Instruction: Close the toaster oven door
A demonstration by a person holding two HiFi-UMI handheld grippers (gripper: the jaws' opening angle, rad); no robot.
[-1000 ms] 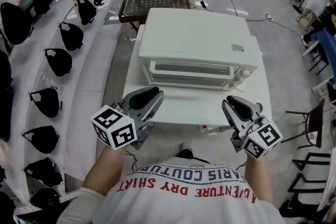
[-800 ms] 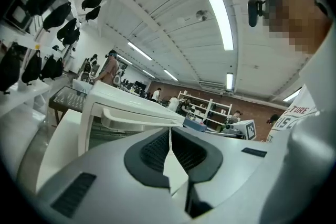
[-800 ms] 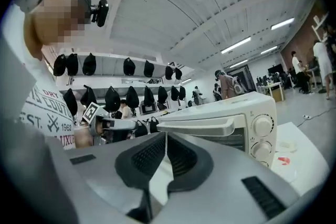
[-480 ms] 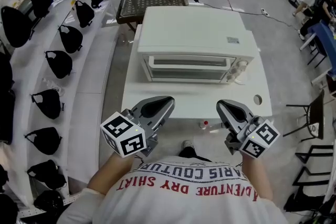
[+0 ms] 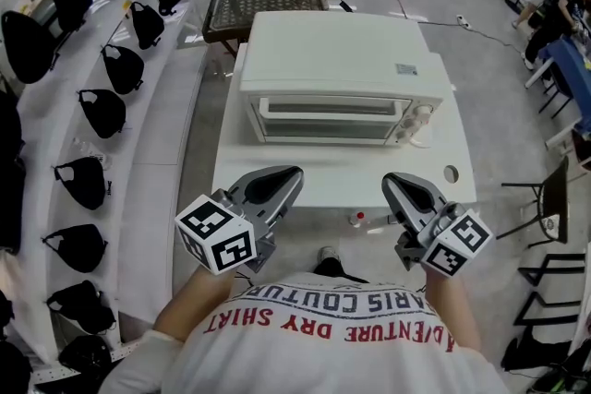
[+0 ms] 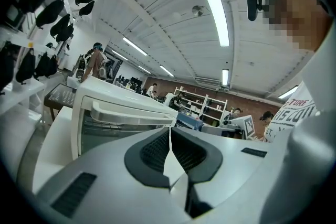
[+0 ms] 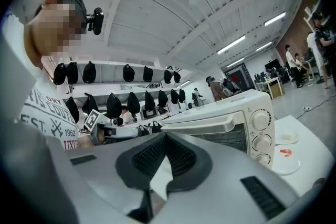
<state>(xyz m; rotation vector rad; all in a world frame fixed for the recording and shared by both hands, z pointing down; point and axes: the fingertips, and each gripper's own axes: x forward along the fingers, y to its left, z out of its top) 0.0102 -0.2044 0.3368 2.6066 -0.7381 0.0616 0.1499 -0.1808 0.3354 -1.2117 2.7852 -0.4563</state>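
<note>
The white toaster oven [image 5: 342,69] stands on a white table [image 5: 277,185], its glass door [image 5: 328,118] upright against the body with the handle along the top. My left gripper [image 5: 294,173] hovers over the table's front edge, short of the oven, shut and empty. My right gripper [image 5: 390,183] is level with it on the right, also shut and empty. In the left gripper view the left gripper [image 6: 169,131] points at the toaster oven [image 6: 115,113]. In the right gripper view the right gripper [image 7: 165,136] points toward the toaster oven [image 7: 231,123] and its knobs [image 7: 261,119].
A dark wire rack [image 5: 268,0] sits behind the oven. White shelves with black bags [image 5: 102,106] run along the left. The table has a round hole [image 5: 451,173] at the right and a small red-tipped item [image 5: 358,219] below its front edge. Black chairs [image 5: 545,208] stand at the right.
Both grippers' jaws have closed. Both hands drew slightly together and back toward the table's front edge, then held still. The oven door has not moved.
</note>
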